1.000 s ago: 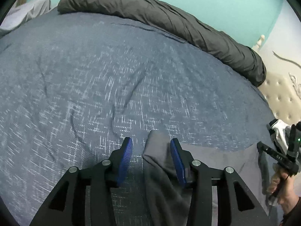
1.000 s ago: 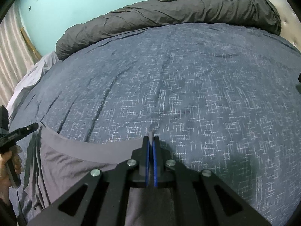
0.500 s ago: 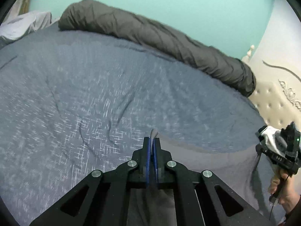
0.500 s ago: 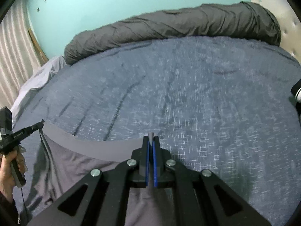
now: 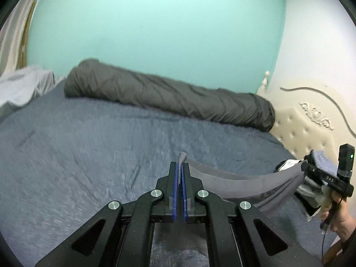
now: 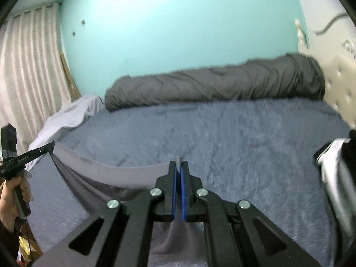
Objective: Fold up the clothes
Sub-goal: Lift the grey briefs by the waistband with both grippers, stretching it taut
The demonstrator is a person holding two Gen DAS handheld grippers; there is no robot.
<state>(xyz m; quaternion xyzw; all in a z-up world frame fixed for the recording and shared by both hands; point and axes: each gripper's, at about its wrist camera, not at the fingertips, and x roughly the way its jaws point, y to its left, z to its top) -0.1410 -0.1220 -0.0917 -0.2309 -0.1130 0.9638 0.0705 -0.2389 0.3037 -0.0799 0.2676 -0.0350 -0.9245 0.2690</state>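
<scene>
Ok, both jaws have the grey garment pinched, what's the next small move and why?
Probably spread the left gripper and right gripper apart: the plain grey fabric garment sags between them above the blue bedspread, so tightening it should flatten it for folding.

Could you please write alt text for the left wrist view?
The left gripper is shut on a corner of a grey garment, which hangs stretched across to the right gripper above a blue bedspread.

A blue bedspread [image 5: 93,160] covers the bed, a rolled dark grey duvet [image 5: 169,93] lies along its far edge by the teal wall [image 5: 155,26], a cream tufted headboard [image 5: 302,131] stands right, and pale curtains [image 6: 29,66] hang left.
</scene>
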